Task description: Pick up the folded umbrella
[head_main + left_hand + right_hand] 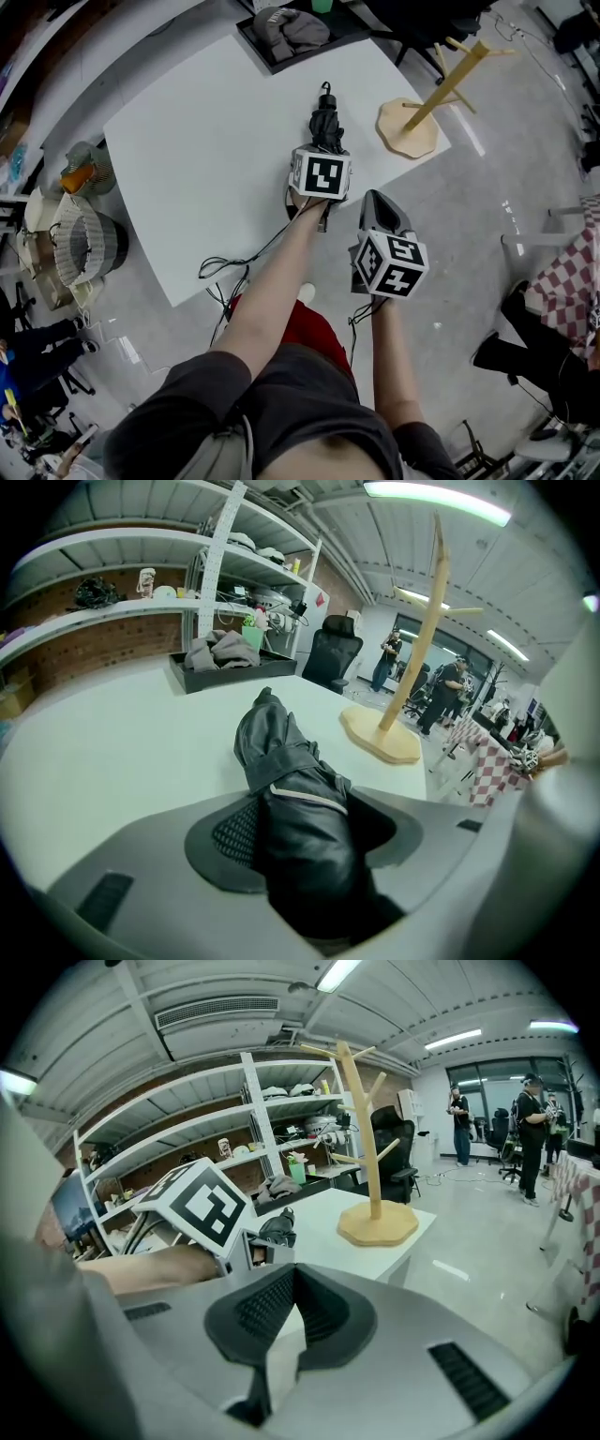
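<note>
The folded black umbrella point(326, 127) lies on the white table point(206, 141) near its right front edge, strap end pointing away from me. My left gripper point(324, 150) reaches down over its near end. In the left gripper view the umbrella point(291, 789) lies lengthwise between the jaws of the left gripper point(300, 829). They stand wide around it, and I see no firm squeeze. My right gripper point(380, 204) hovers off the table's edge, right of the left one. Its pads meet at the tips of the right gripper point(292, 1279), empty. From there the umbrella's tip point(277, 1227) shows past the left marker cube point(197, 1206).
A wooden branch stand point(409, 127) occupies the table's right corner, close to the umbrella. At the far edge sits a black tray point(286, 33) holding grey cloth. Baskets point(84, 244) stand on the floor at the left, a cable point(225, 267) trails below, and people point(450, 691) stand far off.
</note>
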The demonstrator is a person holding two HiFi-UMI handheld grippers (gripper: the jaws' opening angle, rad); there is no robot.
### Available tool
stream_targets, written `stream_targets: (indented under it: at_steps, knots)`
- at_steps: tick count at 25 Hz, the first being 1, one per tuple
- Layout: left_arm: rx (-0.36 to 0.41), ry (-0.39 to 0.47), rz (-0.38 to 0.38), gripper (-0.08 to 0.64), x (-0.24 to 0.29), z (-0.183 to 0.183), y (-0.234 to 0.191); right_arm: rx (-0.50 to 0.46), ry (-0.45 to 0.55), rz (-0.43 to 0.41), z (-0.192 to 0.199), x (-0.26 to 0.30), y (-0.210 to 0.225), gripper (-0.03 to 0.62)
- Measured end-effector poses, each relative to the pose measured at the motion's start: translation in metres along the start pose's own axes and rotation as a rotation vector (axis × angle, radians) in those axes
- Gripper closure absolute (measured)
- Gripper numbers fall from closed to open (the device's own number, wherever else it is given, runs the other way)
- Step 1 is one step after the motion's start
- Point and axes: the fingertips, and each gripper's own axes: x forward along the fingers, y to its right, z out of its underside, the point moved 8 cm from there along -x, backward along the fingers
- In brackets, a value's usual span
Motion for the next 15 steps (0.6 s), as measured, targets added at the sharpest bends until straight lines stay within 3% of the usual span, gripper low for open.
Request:
stream_targets:
  at_steps: [8,15]
  knots:
    - [0.000,0.018,0.034,0.328,-0.006,-0.001,0.005,0.024,0.001,0.046,0.006,-0.019,0.009,0.574]
    - [0.019,0.088,0.064,0.330,-0.023,-0.005,0.008,0.022,0.016,0.059,0.002,-0.024,0.005,0.574]
